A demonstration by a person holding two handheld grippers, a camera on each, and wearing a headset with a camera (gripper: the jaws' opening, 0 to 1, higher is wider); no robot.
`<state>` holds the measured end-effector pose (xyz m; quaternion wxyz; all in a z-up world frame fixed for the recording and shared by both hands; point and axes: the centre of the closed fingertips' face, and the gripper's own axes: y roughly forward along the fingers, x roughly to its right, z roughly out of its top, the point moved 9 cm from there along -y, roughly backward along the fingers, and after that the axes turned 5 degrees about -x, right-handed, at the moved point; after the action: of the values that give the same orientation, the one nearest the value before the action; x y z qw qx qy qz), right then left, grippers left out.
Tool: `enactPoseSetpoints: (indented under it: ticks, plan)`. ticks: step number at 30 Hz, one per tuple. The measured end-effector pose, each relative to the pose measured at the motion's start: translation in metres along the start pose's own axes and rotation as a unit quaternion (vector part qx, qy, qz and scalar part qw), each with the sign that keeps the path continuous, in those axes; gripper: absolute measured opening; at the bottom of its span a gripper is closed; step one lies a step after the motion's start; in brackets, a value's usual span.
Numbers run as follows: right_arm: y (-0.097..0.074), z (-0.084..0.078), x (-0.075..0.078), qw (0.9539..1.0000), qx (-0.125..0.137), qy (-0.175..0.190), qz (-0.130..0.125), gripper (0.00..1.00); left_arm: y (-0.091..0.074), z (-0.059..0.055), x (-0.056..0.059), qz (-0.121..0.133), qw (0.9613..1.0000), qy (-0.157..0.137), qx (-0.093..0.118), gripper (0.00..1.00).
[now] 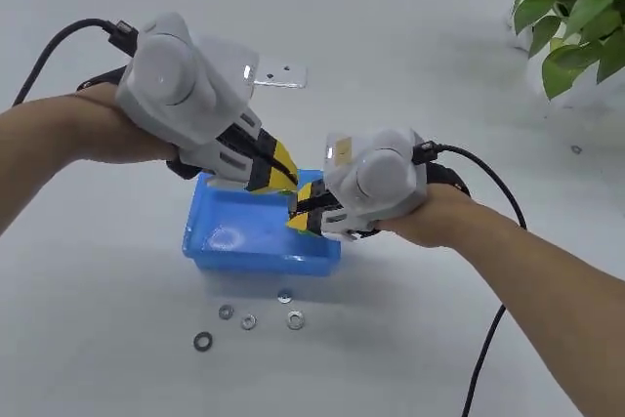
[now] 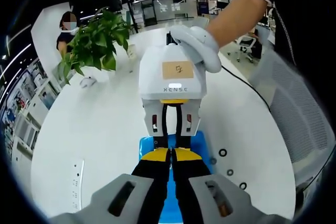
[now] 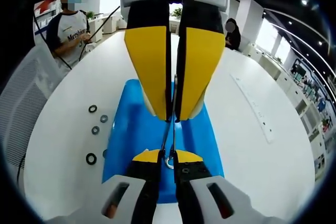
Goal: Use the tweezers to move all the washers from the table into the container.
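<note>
I had the left tool (image 1: pixel 278 178) pinching the tweezers (image 3: pixel 171 124) and the right tool (image 3: pixel 168 157) squeezing their tips on a washer (image 3: pixel 169 161) over the blue container (image 1: pixel 259 261). Figured I should ease the right off slowly so it'd drop inside. Five more washers (image 1: pixel 248 321) sat at its 6 o'clock.

Container (image 1: pixel 254 261): blue plastic, glossy, smooth. Washers (image 1: pixel 295 319): metal, some bright, one dark. Tweezers (image 3: pixel 169 135): thin bare metal. Table (image 1: pixel 410 36): white, smooth, matt. Left gripper (image 1: pixel 285 183), right gripper (image 1: pixel 298 219): grey matt plastic shells, smooth yellow jaw faces. Cable (image 1: pixel 78 24): black, rubbery.
</note>
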<state>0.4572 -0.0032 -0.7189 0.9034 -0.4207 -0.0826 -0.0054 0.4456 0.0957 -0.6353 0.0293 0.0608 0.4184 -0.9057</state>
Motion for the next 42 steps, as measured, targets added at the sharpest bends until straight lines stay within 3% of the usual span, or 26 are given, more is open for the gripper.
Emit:
enactPoseSetpoints:
  ticks: [14, 29, 42]
  plan:
    - [-0.023, 0.017, -0.010, 0.9998, 0.004, -0.012, -0.016, 0.10, -0.020, 0.020, 0.013, 0.010, 0.9999, 0.005, 0.005, 0.05]
    - [-0.049, 0.034, -0.033, 0.9991, 0.004, -0.022, -0.035, 0.10, -0.041, 0.043, 0.039, 0.021, 0.9996, 0.018, 0.009, 0.05]
    - [-0.055, 0.037, -0.059, 0.9991, 0.000, -0.024, -0.035, 0.11, -0.043, 0.048, 0.063, 0.015, 0.9997, 0.020, 0.006, 0.05]
